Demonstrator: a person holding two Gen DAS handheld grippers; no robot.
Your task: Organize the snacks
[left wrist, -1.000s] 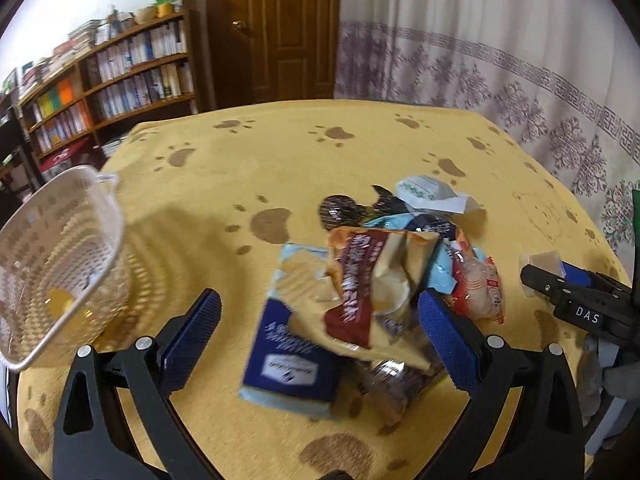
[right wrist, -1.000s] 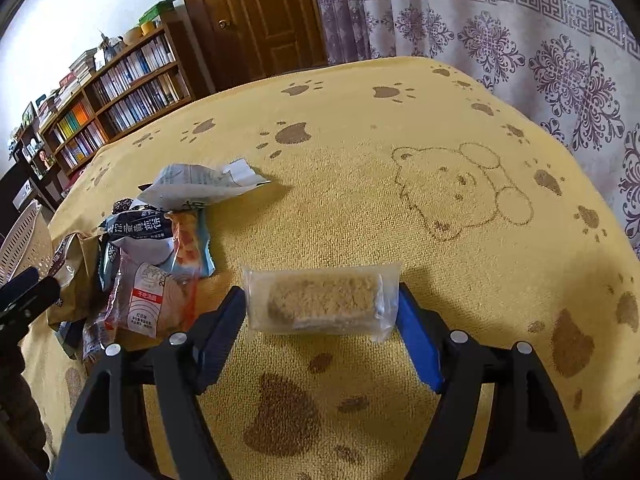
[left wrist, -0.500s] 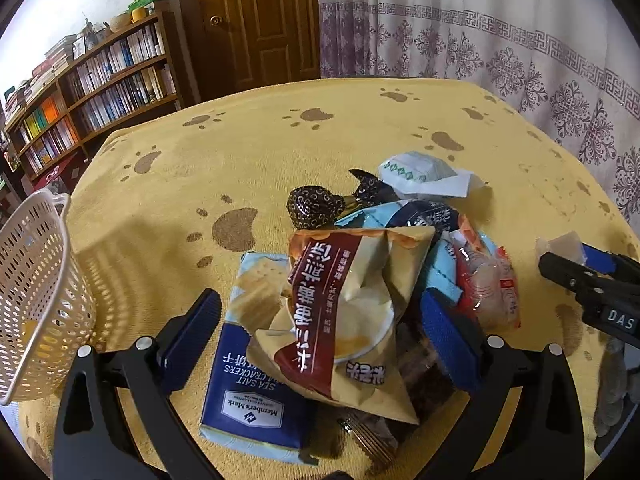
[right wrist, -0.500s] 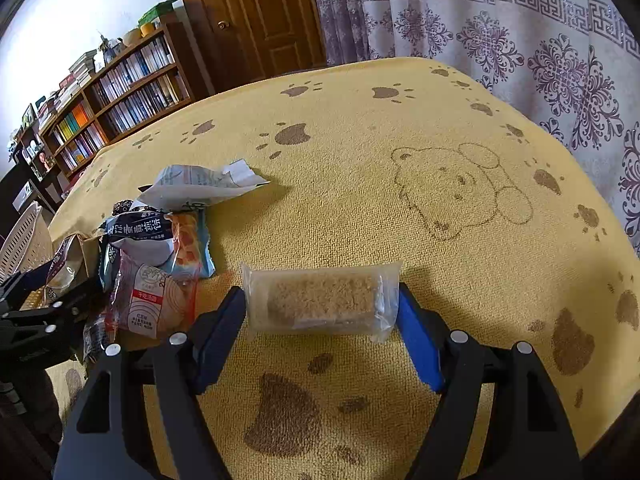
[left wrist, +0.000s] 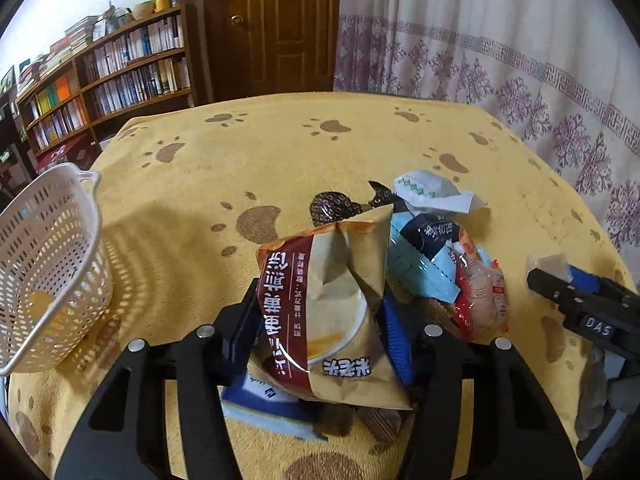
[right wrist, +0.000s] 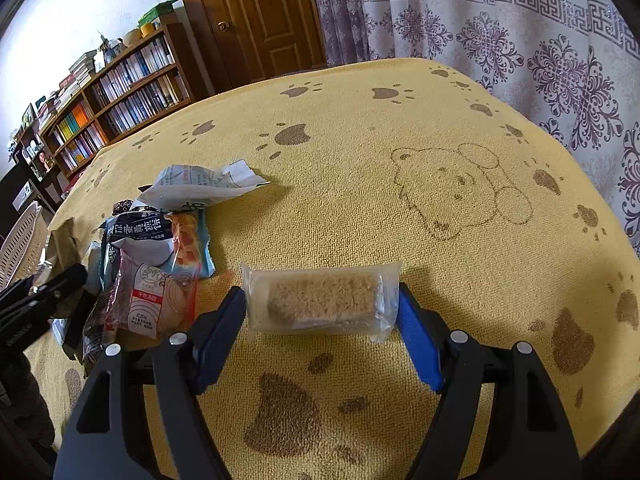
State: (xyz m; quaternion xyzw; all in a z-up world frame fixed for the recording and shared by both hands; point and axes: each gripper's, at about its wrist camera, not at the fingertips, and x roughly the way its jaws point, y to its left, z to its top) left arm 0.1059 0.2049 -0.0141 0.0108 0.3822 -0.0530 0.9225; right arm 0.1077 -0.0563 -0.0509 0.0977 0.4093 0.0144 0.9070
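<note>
My left gripper is shut on a tan and maroon snack bag, which stands upright between the blue pads. Under it lies a dark blue cracker packet. Behind are a light blue packet, a red packet, a white packet and a dark wrapper. My right gripper is shut on a clear packet with a beige crispy bar, just above the cloth. That gripper also shows at the right of the left wrist view.
A white perforated basket stands at the table's left edge, with something yellow inside. A yellow paw-print cloth covers the table. Beyond it are a bookshelf, a wooden door and a patterned curtain.
My left gripper has moved in over the pile and shut on the tan and maroon bag, tipping it upright. The right gripper and its bar have stayed put.
</note>
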